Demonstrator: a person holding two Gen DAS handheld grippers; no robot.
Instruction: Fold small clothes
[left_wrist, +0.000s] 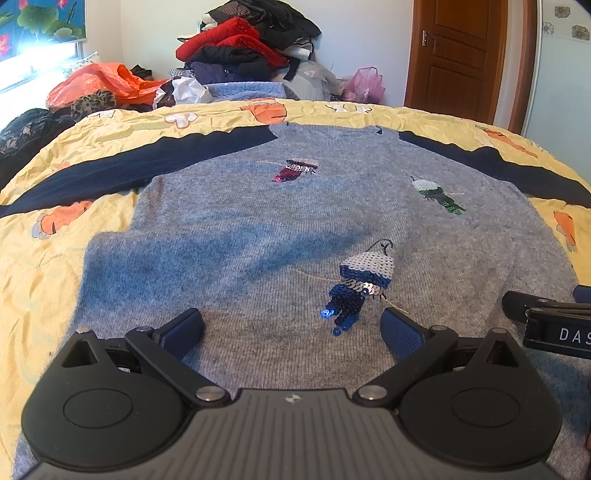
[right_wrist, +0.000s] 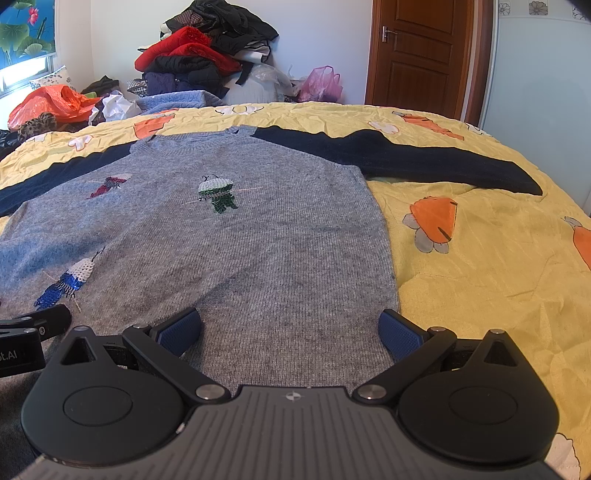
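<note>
Grey sweater (left_wrist: 258, 229) spread flat on the bed (right_wrist: 480, 258), neck far, hem near, long axis running straight away from both tools. Left gripper (left_wrist: 291, 325) over the hem's middle, right gripper (right_wrist: 290, 326) at its right edge, nearer the dark sleeve (right_wrist: 424, 158). Both jaws fully wide, holding nothing.
</note>
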